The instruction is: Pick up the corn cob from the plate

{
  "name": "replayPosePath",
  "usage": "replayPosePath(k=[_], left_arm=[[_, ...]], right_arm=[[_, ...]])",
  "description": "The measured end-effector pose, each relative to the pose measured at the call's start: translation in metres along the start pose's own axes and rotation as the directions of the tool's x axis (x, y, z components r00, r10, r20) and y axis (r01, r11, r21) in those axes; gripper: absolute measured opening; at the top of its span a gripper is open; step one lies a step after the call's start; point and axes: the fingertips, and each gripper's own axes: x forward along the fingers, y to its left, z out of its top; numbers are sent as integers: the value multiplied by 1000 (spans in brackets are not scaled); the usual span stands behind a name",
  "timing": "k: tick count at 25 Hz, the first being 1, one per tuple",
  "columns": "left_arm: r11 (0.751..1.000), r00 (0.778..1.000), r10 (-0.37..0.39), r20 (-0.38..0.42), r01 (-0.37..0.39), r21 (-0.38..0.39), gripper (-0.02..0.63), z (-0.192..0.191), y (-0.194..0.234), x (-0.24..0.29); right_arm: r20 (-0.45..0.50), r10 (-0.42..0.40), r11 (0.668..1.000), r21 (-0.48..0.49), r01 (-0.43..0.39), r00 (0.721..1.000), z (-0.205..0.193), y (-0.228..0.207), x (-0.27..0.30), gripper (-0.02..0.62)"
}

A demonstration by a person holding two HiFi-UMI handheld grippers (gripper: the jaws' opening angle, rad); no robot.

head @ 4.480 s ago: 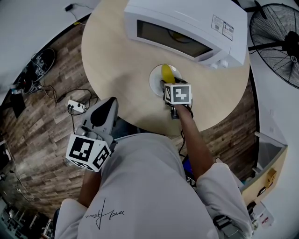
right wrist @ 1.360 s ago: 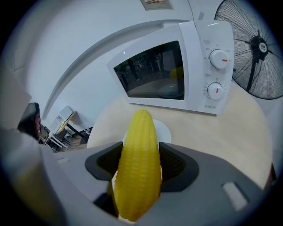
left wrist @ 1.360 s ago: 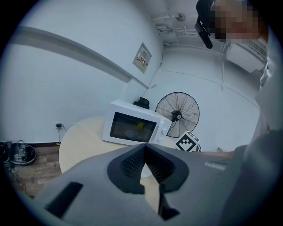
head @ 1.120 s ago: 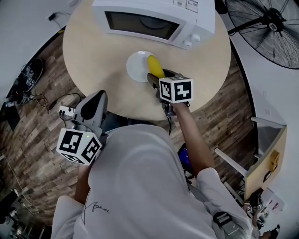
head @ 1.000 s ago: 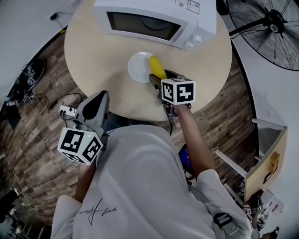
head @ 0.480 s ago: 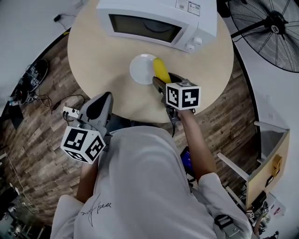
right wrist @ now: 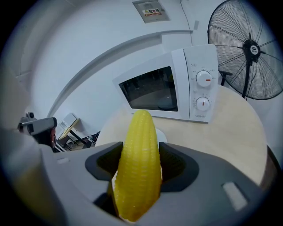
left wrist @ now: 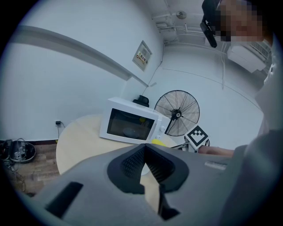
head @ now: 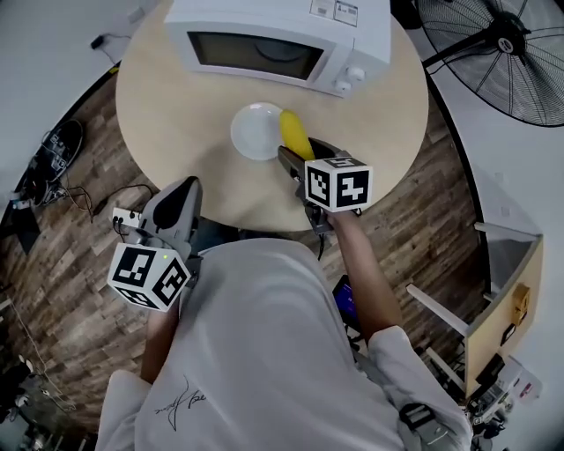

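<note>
Holding: right gripper clamped on the corn cob, pads pressing both sides, tip pointing toward the microwave.
Corn cob place: over the right rim of the plate in the head view; contact with the plate cannot be told.
Left gripper: jaw tips together, nothing between them, at the near edge of the table.
Writing: stickers on the microwave top and the wall sign are too small to read; square markers on both cubes.
Head view only: wood floor, power strip.
Gripper views only: wall sign.
Containers: plate bare; microwave door shut, round tray dimly visible inside.
</note>
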Motion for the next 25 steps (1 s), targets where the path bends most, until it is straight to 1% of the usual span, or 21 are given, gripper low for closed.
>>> replayPosePath(k=[8,12,17,25], left_arm=[[1000,1000,-5,-1,5,4,-2,-2,-4,1],[1000,1000,-4,1,4,2,-2,-2,-4,-1],[1000,1000,0,5,0,-3,-2,-3,-3,-4],[1000,1000,7,9,-7,-6,-2,-3,0,-6]], right_arm=[[27,-6,1000,-11,6,1000,2,1,-15,270],[45,12,1000,0,-12,999,6,6,-23,270],[68,25,1000,-12,-24,997,11,16,-32,270],[105,13,1000,-12,-11,994,18,16,-44,270]])
